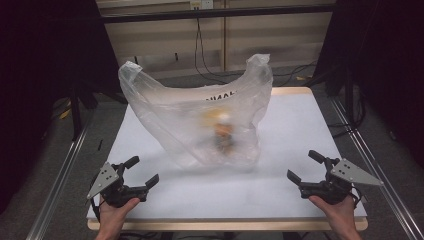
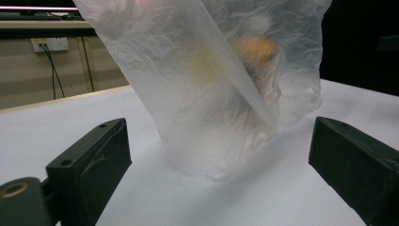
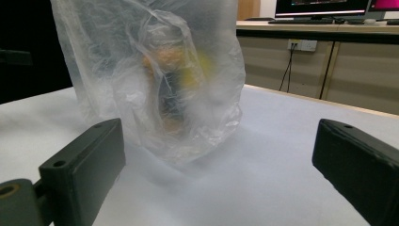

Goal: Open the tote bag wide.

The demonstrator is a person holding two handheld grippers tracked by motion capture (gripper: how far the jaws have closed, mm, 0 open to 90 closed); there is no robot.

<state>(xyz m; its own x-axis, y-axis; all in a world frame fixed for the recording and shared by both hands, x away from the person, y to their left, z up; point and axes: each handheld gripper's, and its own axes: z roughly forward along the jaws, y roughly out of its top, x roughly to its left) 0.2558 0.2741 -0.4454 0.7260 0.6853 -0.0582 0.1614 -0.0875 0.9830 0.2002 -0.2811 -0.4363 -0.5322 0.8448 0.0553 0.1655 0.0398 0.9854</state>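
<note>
A clear bag (image 1: 195, 120) stands near the middle of the white tabletop (image 1: 300, 130), a blurred toy (image 1: 223, 132) inside. The left gripper (image 1: 142, 172) sits by the near left corner and the right gripper (image 1: 304, 166) by the near right corner, both well apart from the bag, fingers spread, nothing between them.

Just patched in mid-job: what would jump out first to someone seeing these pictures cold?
A big translucent plastic bag stands puffed up at the middle of the white table, with a blurred yellow and dark object inside it. The left claw and right claw sit open and empty near the table's front corners, apart from the bag.
</note>
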